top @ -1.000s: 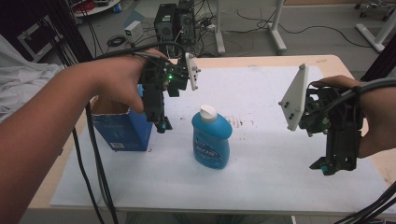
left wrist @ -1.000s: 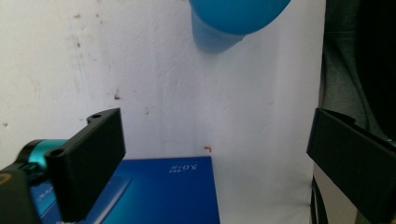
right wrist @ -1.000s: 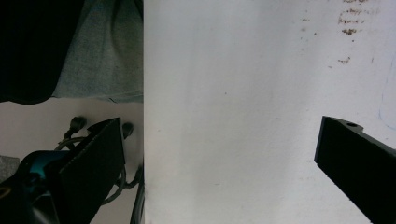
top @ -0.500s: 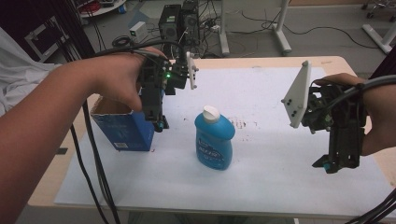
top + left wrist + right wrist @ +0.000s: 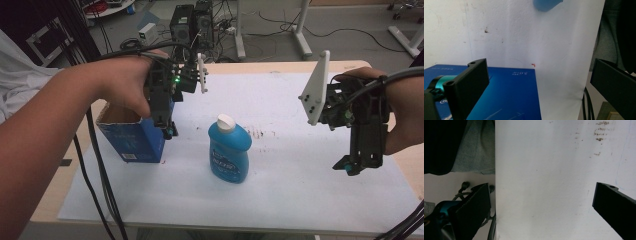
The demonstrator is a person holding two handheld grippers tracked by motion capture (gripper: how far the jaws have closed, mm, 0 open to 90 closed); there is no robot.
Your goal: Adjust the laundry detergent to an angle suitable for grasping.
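Left gripper points straight down over the open blue box near the desk's left edge, jaws spread wide, holding nothing. Right gripper hangs by the right edge, also wide open and empty. Blue bottle stands mid-desk between them.
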